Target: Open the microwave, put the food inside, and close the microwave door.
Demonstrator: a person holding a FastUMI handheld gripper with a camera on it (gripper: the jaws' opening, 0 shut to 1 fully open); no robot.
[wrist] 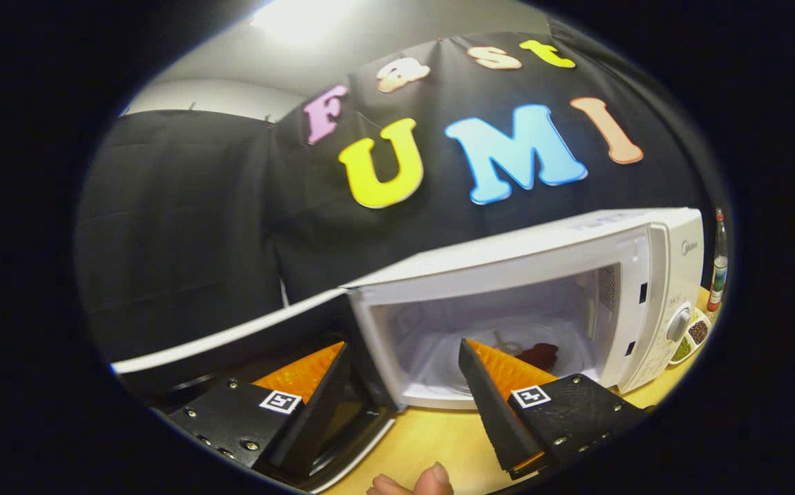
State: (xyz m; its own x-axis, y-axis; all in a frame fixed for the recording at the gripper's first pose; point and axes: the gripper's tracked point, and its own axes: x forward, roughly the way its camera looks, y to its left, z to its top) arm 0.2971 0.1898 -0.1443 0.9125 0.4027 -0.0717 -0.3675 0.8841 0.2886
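Observation:
A white microwave (507, 261) stands on a wooden table, just ahead of my gripper (400, 357). Its door (232, 344) is swung wide open to the left, with my left finger in front of it. The white cavity (493, 330) is lit and holds a dark reddish piece of food (540, 354) on the floor inside, just beyond my right finger (500, 375). My fingers stand wide apart with nothing between them.
The wooden table (431, 433) shows between the fingers. A person's fingertips (424, 481) rest at its near edge. Right of the microwave stand a bottle (719, 265) and a small dish of beans (692, 337). Knobs (677, 323) sit on the microwave's right panel.

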